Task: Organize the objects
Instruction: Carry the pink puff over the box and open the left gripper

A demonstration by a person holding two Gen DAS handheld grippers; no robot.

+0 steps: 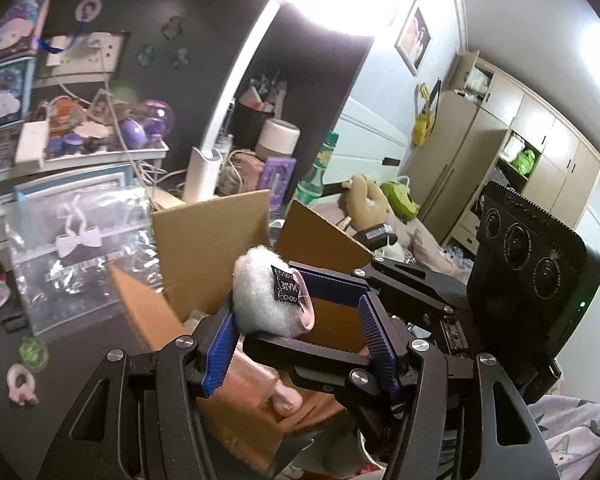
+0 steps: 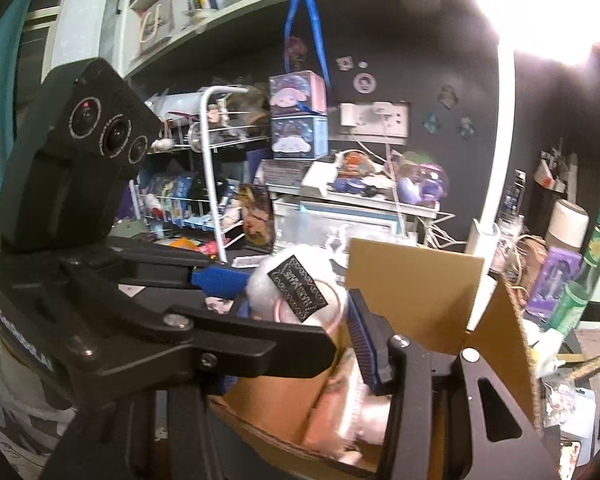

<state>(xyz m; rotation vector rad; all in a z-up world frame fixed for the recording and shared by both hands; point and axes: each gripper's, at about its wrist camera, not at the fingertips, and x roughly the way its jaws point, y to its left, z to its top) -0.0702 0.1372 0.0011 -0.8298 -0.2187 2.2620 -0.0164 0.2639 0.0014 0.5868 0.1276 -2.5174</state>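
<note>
An open cardboard box (image 1: 204, 236) stands on the dark desk and holds pink plush things. A fluffy white plush with a pink edge and a black label (image 1: 266, 296) hangs over the box mouth. Both grippers reach in and cross at it. My left gripper (image 1: 300, 334) has its blue pads (image 1: 220, 356) wide apart, the plush near the left pad. In the right wrist view the plush (image 2: 296, 292) lies between my right gripper's (image 2: 296, 308) blue pads (image 2: 364, 344). The left gripper's finger crosses in front, so the hold is unclear. The box (image 2: 412, 280) shows behind.
A clear plastic case with a white bow (image 1: 76, 248) lies left of the box. A white lamp base (image 1: 202, 176), cables and a green bottle (image 1: 314, 176) stand behind it. Small trinkets (image 1: 22, 384) lie on the desk at left. Cluttered shelves (image 2: 204, 184) line the wall.
</note>
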